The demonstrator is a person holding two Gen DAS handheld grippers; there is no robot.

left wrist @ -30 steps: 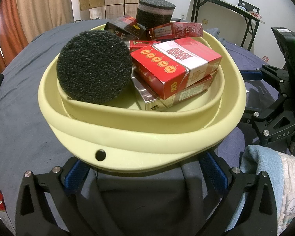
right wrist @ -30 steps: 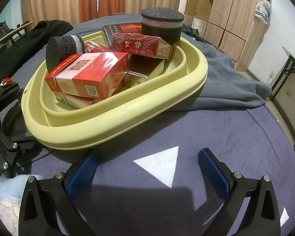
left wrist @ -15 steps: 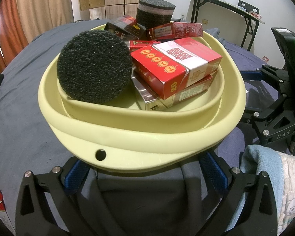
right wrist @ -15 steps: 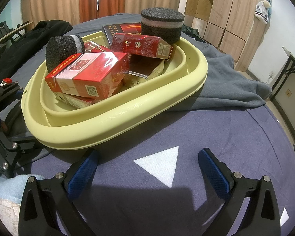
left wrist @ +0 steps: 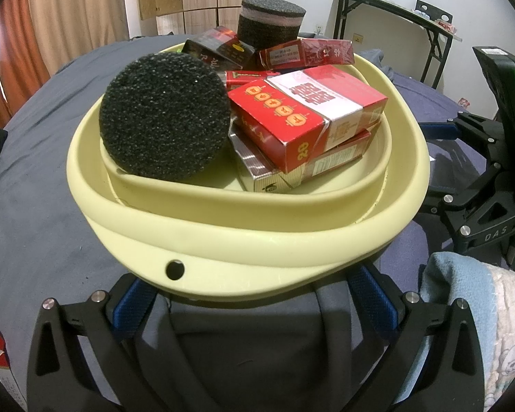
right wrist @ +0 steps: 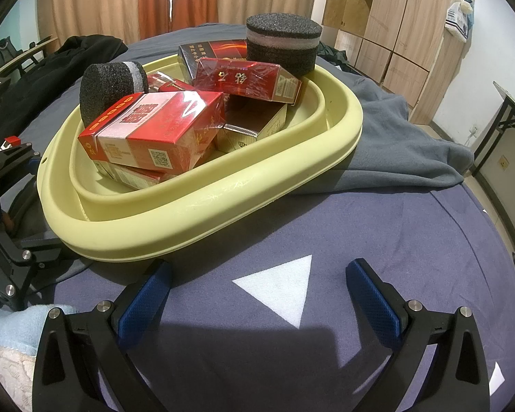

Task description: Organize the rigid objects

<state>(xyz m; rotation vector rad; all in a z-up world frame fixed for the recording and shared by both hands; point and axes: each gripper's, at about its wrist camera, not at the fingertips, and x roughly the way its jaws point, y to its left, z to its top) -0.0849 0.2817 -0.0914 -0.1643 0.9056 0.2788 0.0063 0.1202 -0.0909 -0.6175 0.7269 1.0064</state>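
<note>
1. Several red cartons and two dark foam discs fill the pale yellow basin (left wrist: 223, 240), which sits on a bed covered in blue-grey cloth (right wrist: 377, 240)
2. One big red carton (left wrist: 305, 116) lies on top of another box at the near side; beside it a foam disc (left wrist: 164, 123) stands on edge, leaning on the inner rim
3. At the far side the second foam disc (right wrist: 283, 46) lies flat, with a red pack (right wrist: 247, 79) tilted against it
4. Left gripper (left wrist: 254, 295): fingers spread wide, blue pads tucked just under the basin's near rim, holding nothing
5. Right gripper (right wrist: 257, 295): fingers also spread and empty, hovering over a white triangle (right wrist: 281, 285) on the cloth, just beside the basin
6. Grey blanket (right wrist: 394, 140) lies bunched behind the basin
</note>
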